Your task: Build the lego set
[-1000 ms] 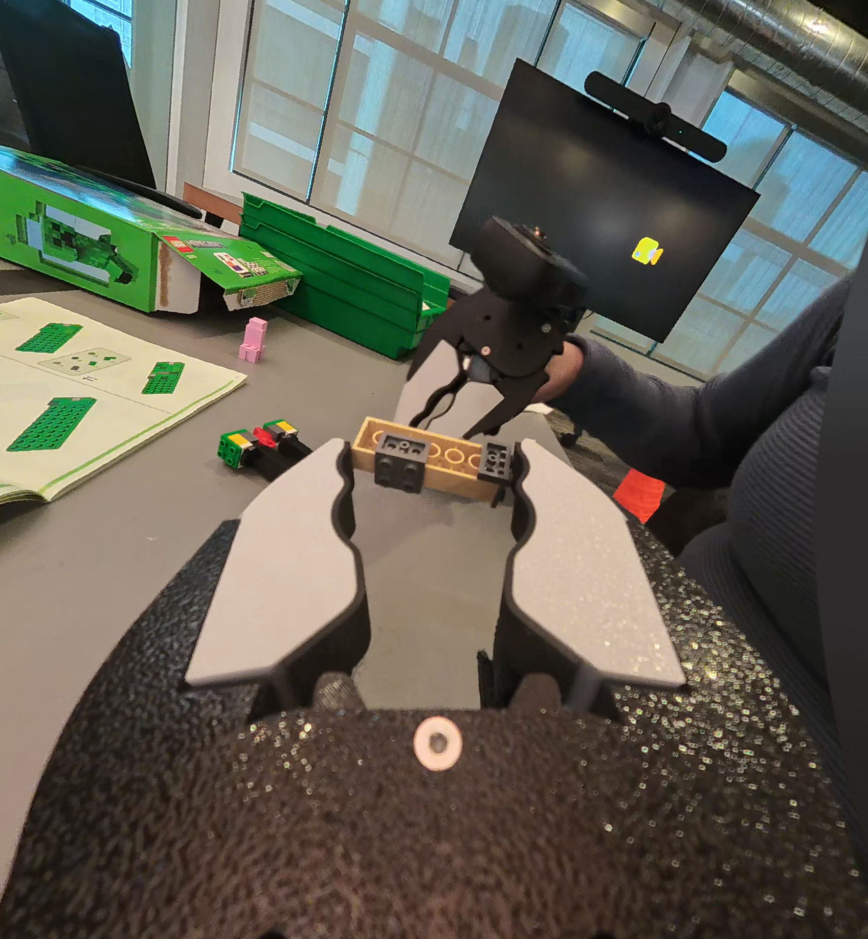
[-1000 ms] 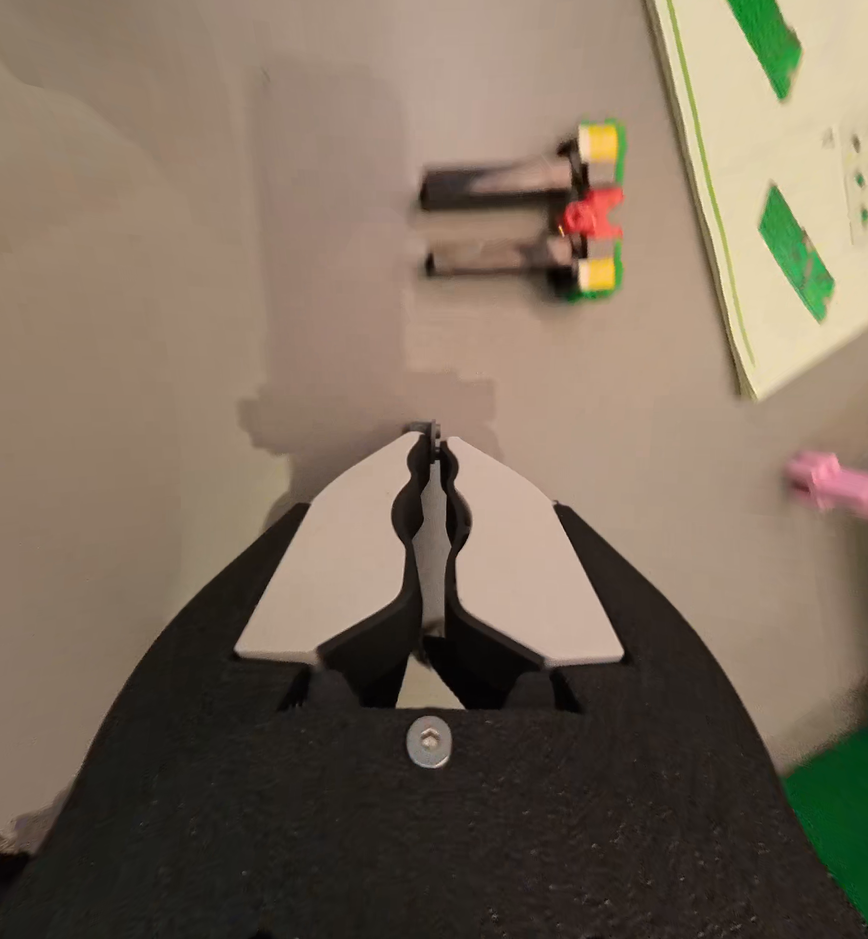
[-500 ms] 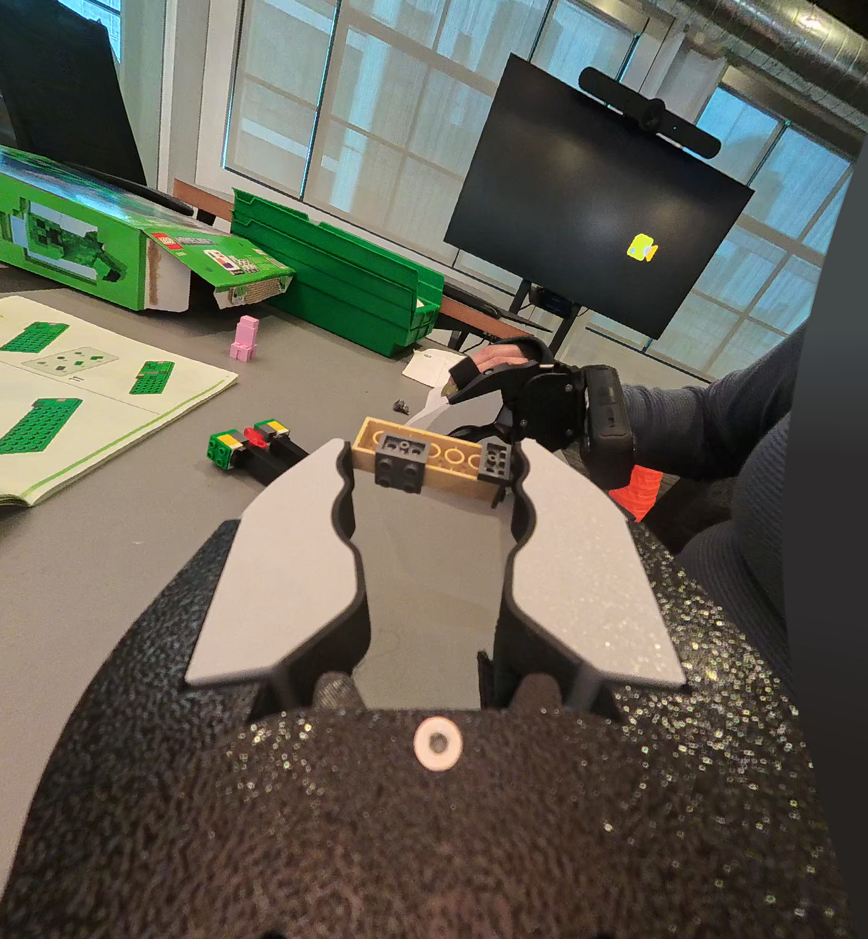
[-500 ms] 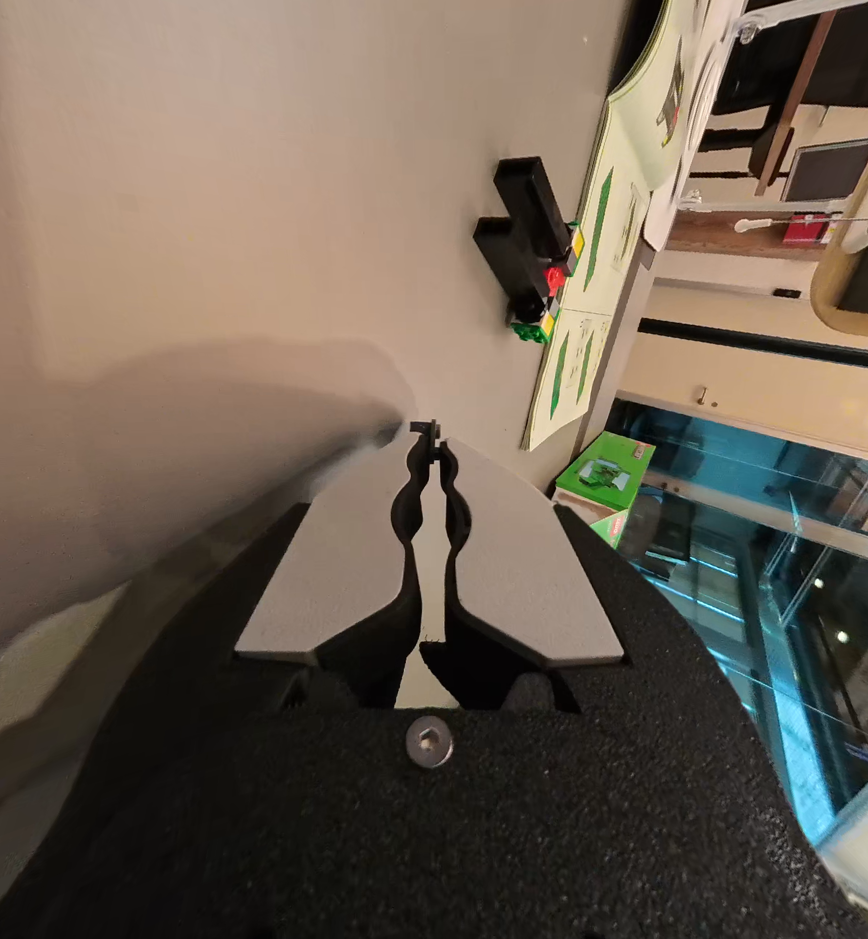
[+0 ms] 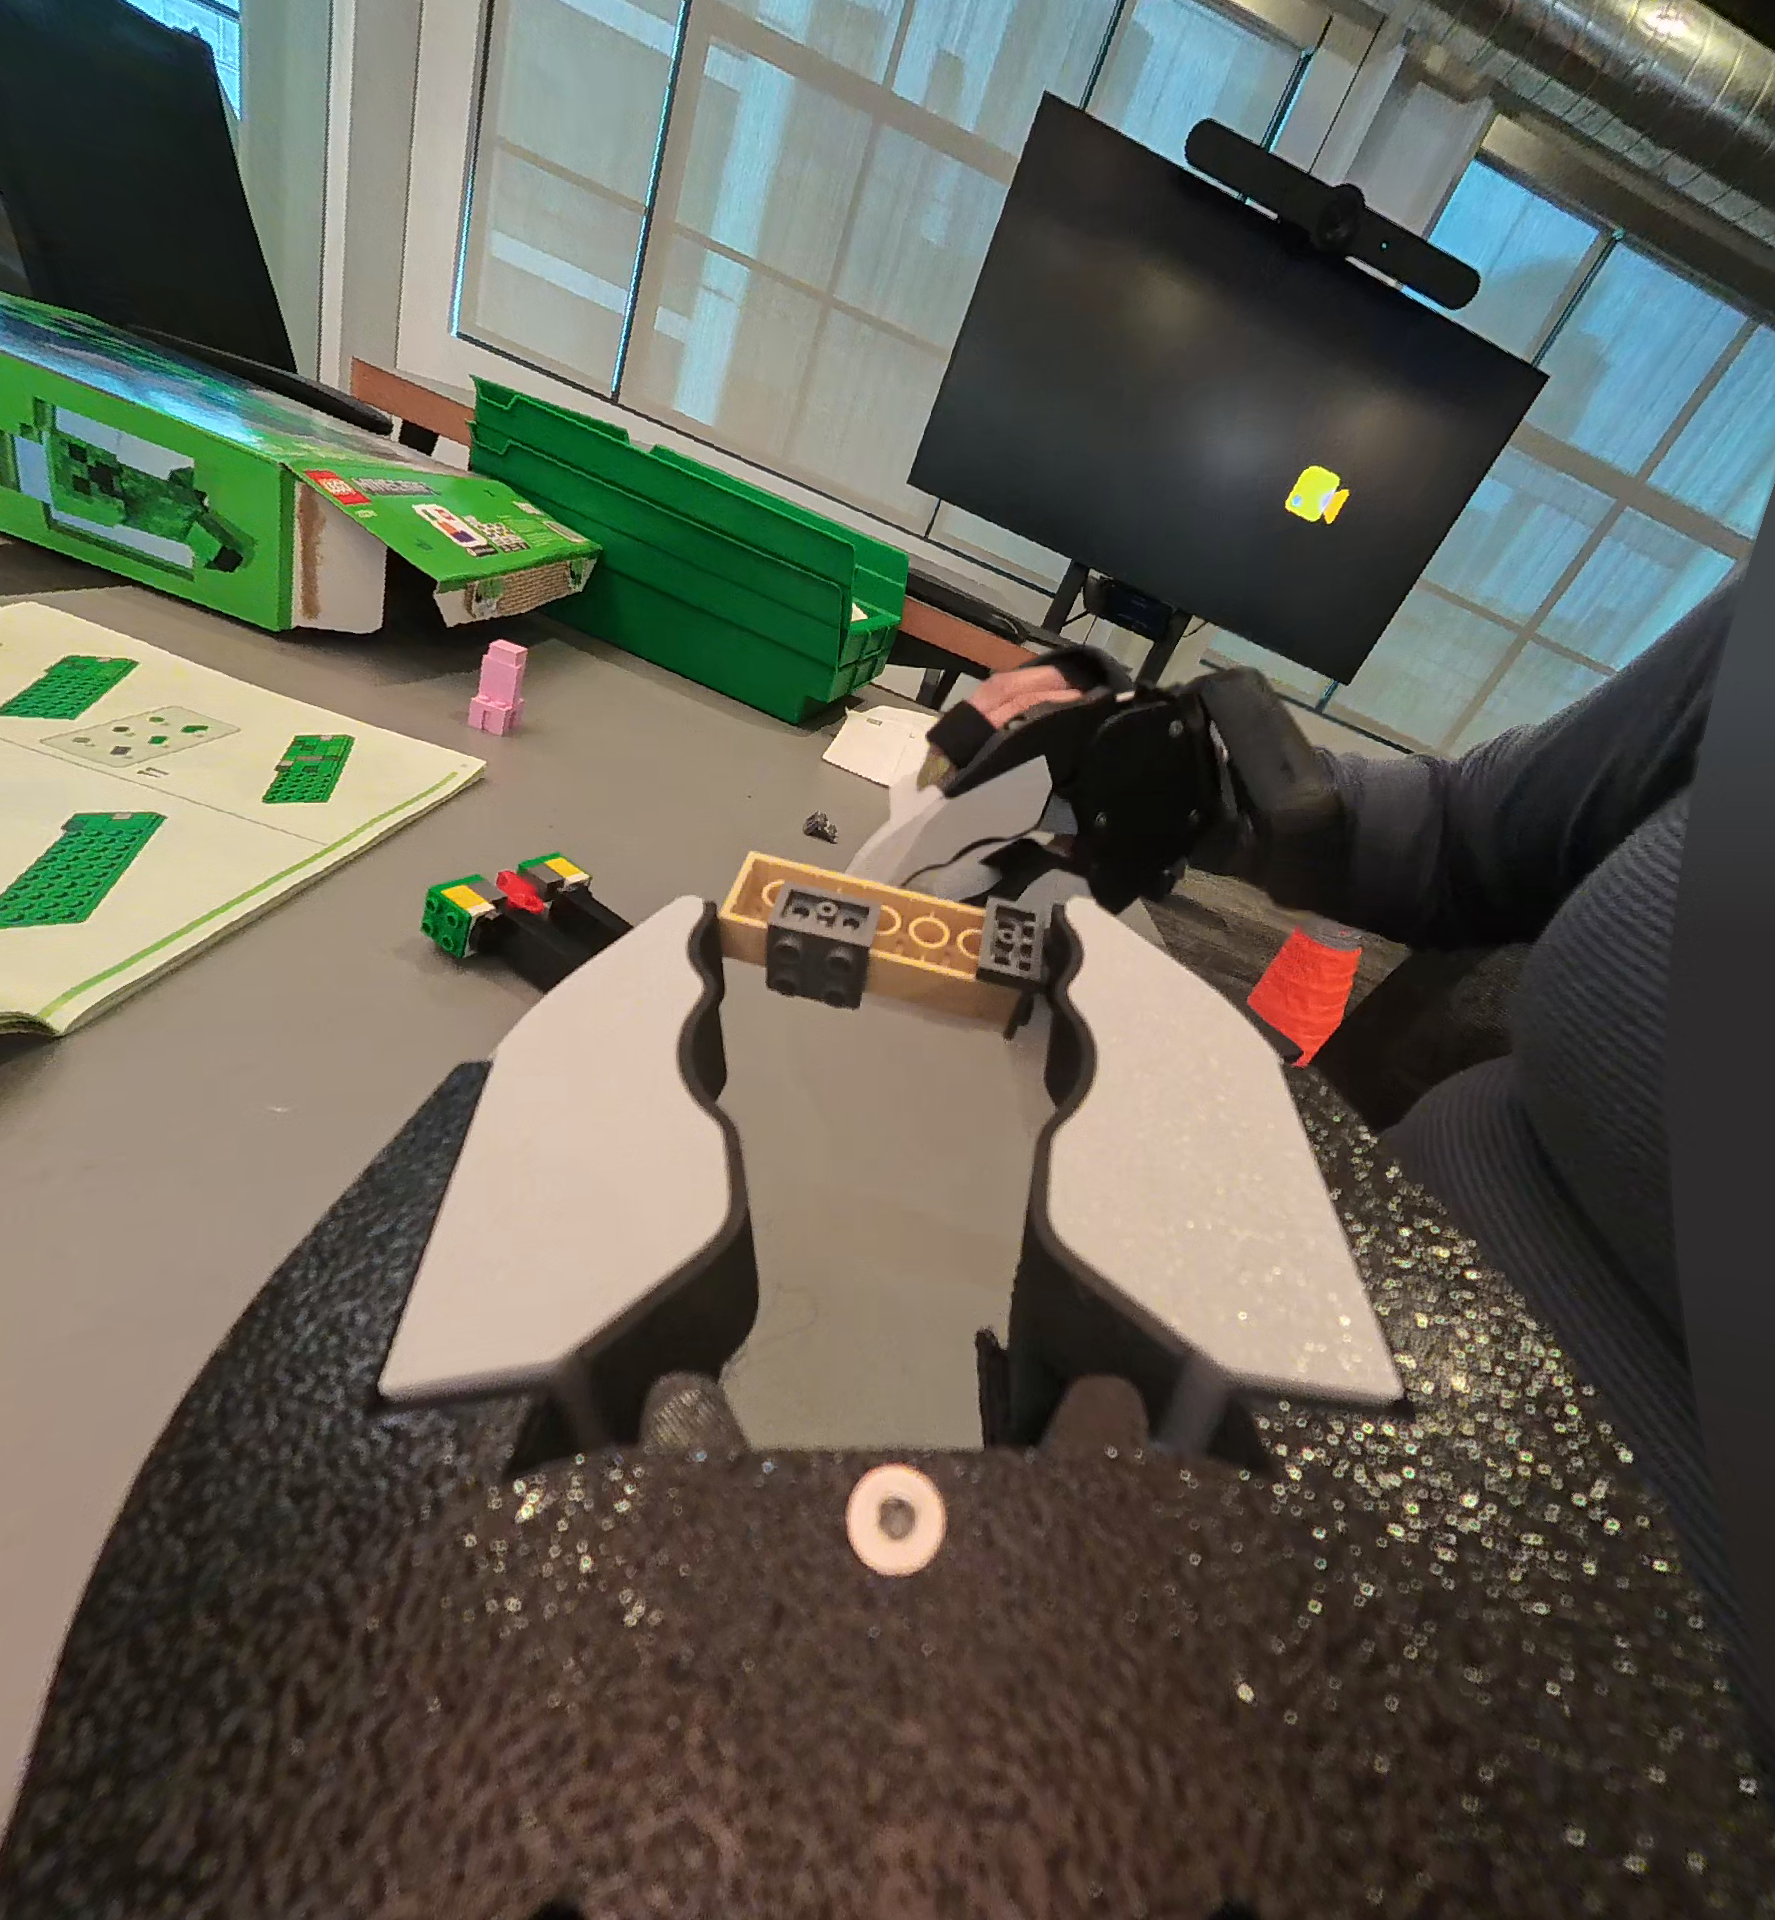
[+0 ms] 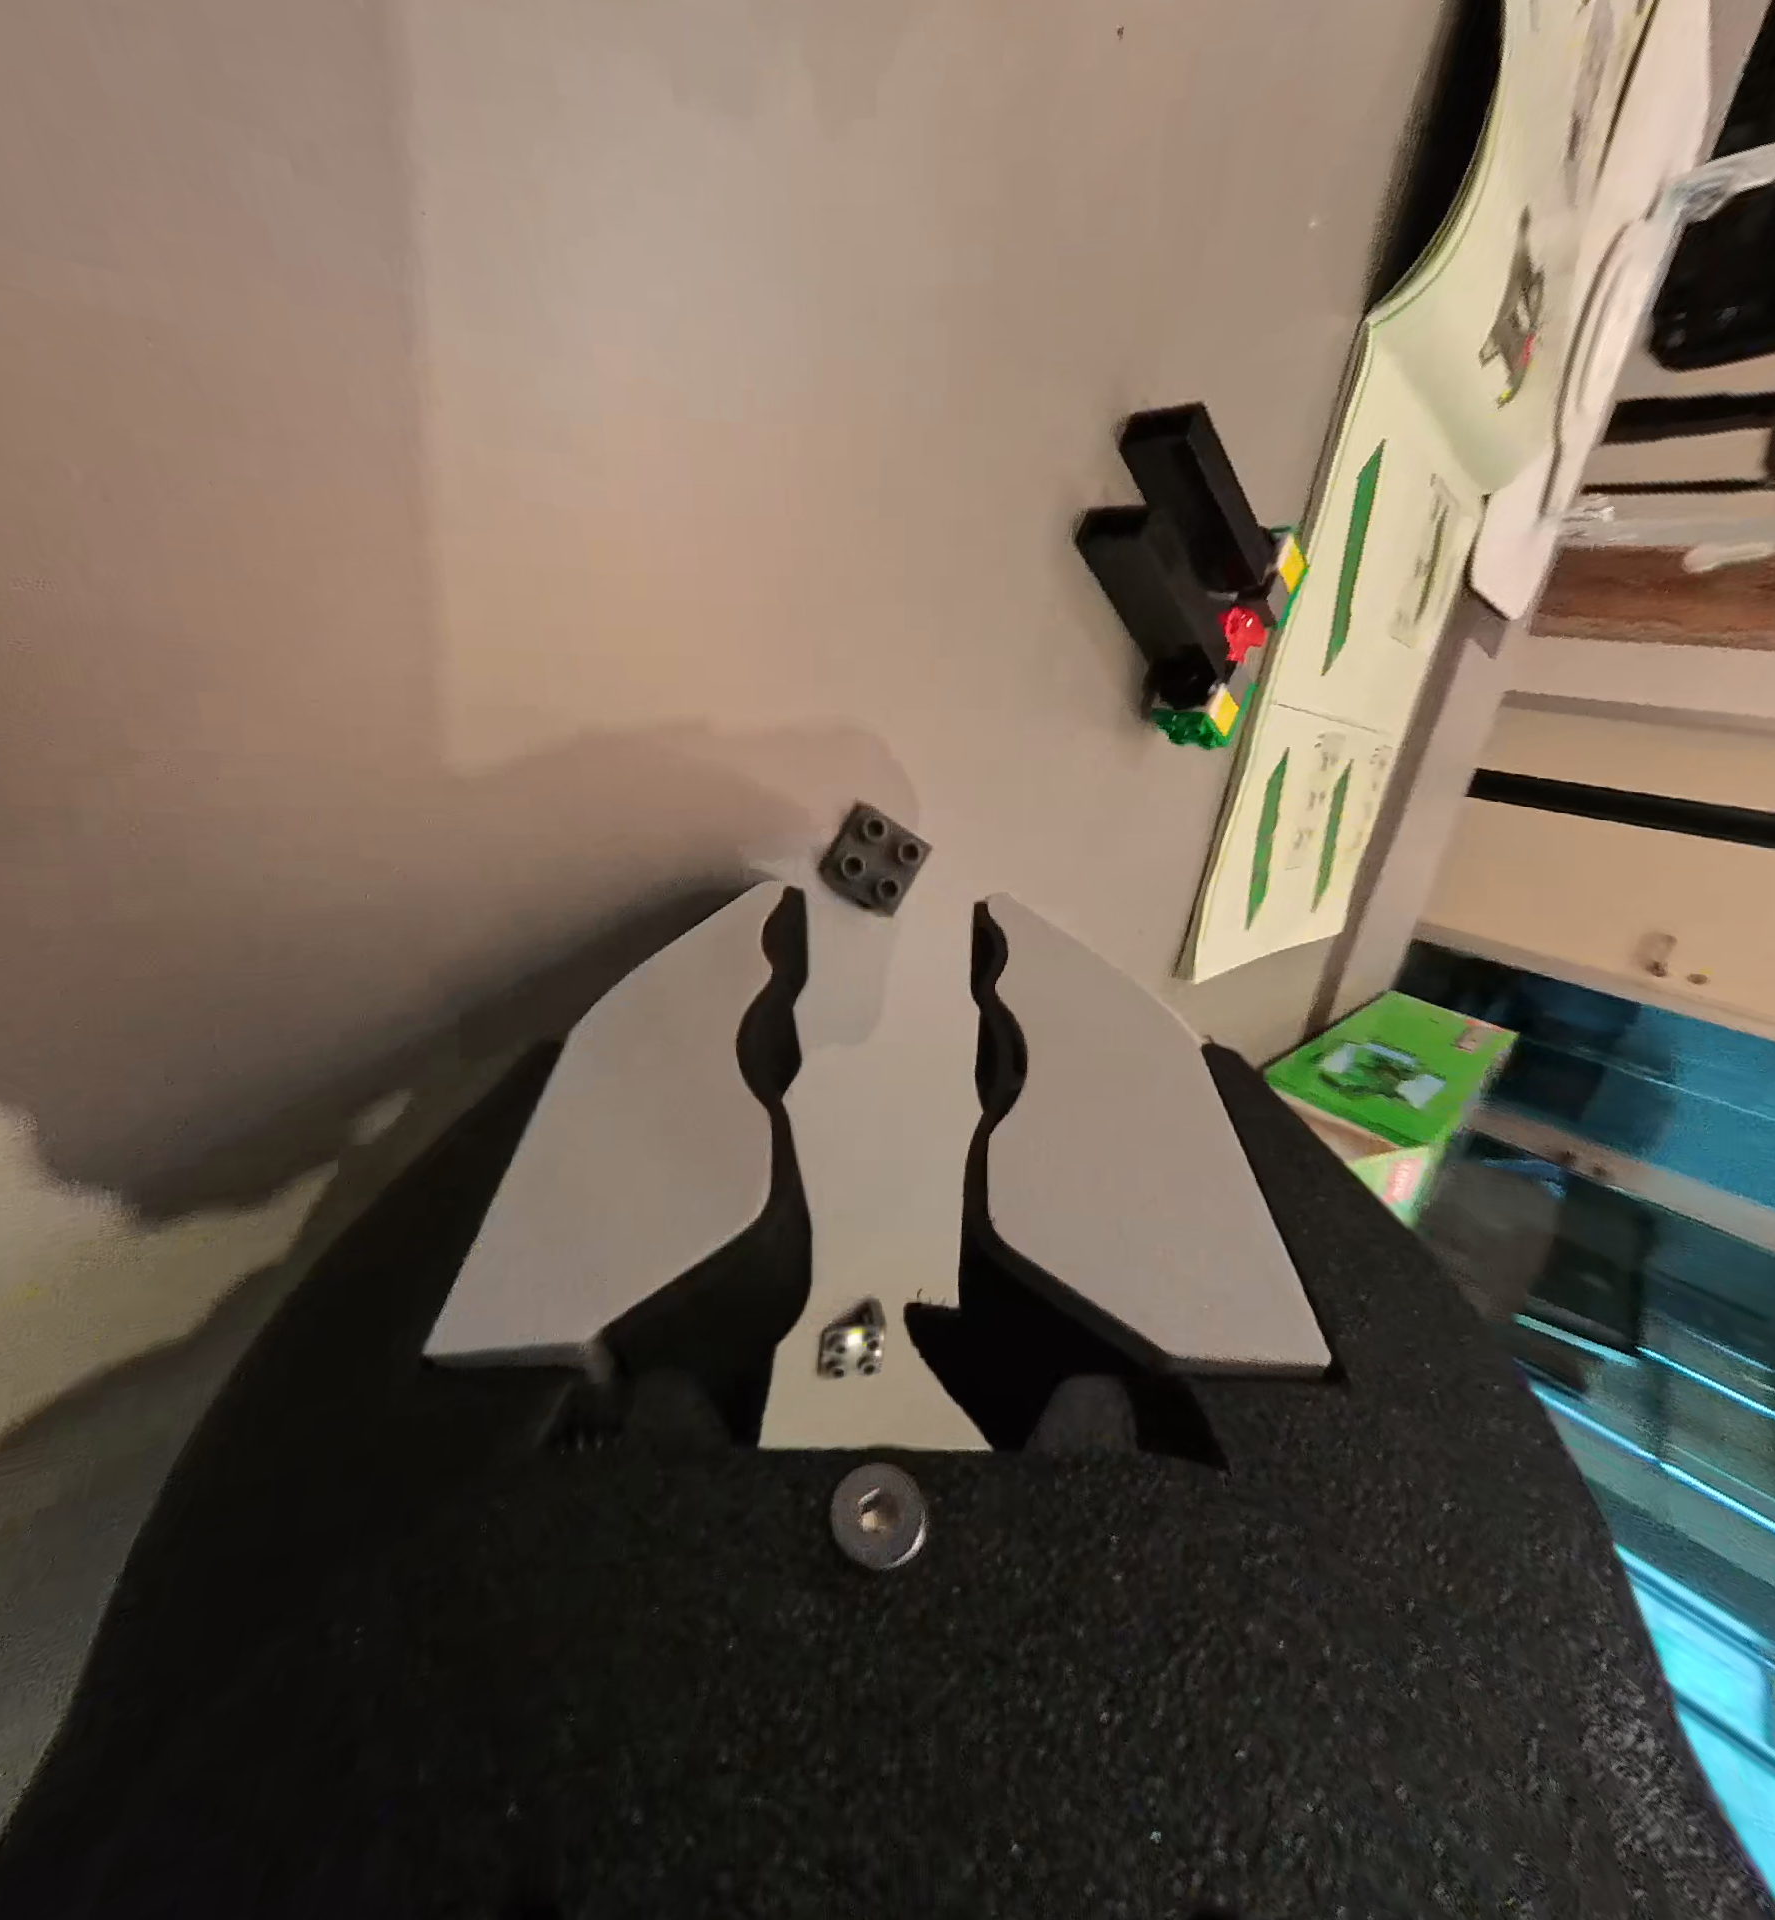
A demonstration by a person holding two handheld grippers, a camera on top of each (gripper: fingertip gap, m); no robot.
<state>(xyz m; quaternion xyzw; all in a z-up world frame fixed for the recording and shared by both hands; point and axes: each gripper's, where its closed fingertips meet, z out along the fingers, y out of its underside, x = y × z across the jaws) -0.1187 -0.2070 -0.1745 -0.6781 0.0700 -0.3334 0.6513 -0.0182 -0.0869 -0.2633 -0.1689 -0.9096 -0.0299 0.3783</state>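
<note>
The left gripper (image 5: pixel 881 940) has a rough, glittery black body and smooth matt grey fingers (image 5: pixel 592 1132). Between its tips sits a tan brick (image 5: pixel 919 940) of glossy plastic. Ahead of the right gripper (image 6: pixel 878 904), a dark grey plastic plate (image 6: pixel 875 857) lies on the smooth matt table (image 6: pixel 550 416). Far right, a paper booklet (image 6: pixel 1382 623).

Tan brick (image 5: pixel 867 940), dark grey plate (image 6: pixel 874 857), pink figure (image 5: pixel 499 687)

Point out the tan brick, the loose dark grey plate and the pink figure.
tan brick (image 5: pixel 924 935): left wrist view, hollow underside.
dark grey plate (image 6: pixel 875 857): right wrist view, studded top.
pink figure (image 5: pixel 499 686): left wrist view, body.
</note>
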